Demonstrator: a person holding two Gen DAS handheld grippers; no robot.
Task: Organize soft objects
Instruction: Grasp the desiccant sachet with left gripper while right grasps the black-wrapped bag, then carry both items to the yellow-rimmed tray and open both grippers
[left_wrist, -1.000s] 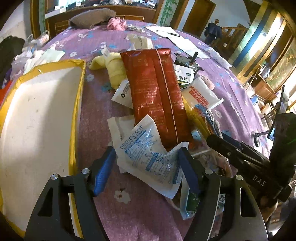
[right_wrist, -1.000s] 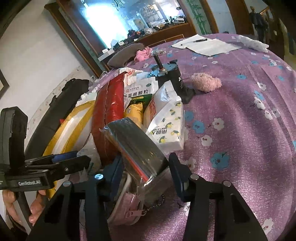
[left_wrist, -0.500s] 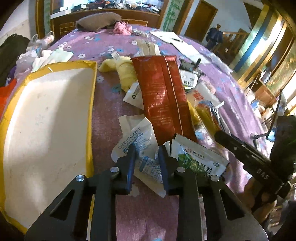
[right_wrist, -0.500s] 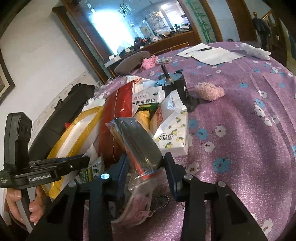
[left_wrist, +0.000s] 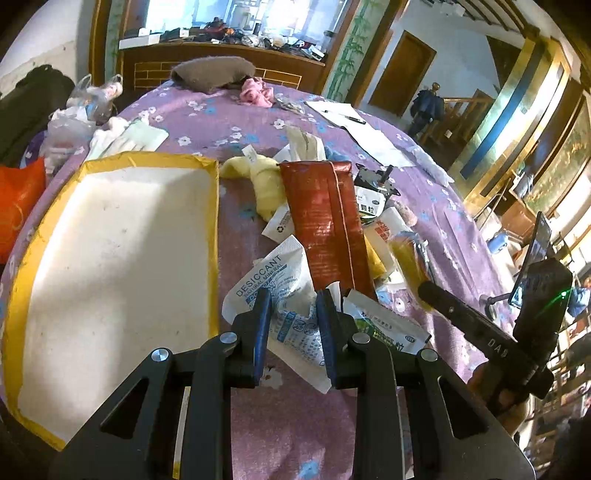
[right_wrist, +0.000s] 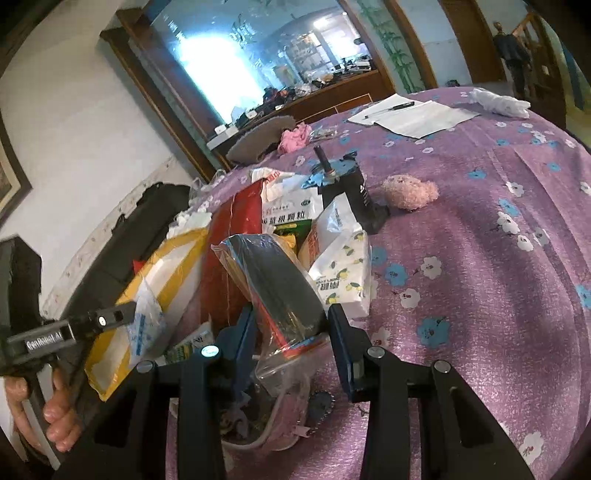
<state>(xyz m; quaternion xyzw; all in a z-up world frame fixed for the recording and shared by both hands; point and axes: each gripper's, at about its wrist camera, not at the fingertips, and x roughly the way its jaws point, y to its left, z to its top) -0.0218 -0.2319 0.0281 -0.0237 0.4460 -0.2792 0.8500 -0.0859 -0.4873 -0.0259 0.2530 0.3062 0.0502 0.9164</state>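
My left gripper (left_wrist: 293, 299) is shut on a white desiccant packet (left_wrist: 273, 280) with blue print, held just above the purple flowered tablecloth. The packet hangs crumpled between the blue pads. To its left lies a white tray with a yellow rim (left_wrist: 214, 236). My right gripper (right_wrist: 291, 314) is shut on a clear plastic bag (right_wrist: 280, 288) with a dark flat item and a red edge inside. In the right wrist view the left gripper (right_wrist: 125, 314) shows at the left with the desiccant packet (right_wrist: 147, 325) in it.
A pile sits mid-table: a long red pouch (left_wrist: 325, 225), a yellow cloth (left_wrist: 266, 184), a green-and-white sachet (left_wrist: 384, 328), a tissue pack (right_wrist: 343, 273), a black motor (right_wrist: 351, 192). A pink fluffy ball (right_wrist: 410, 192) lies apart. Papers with a pen (right_wrist: 413, 114) lie at the far side.
The left jaws closed on the desiccant packet and raised it, uncovering the green-and-white sachet beneath. The right jaws narrowed onto the clear bag; that hand stayed nearly in place.
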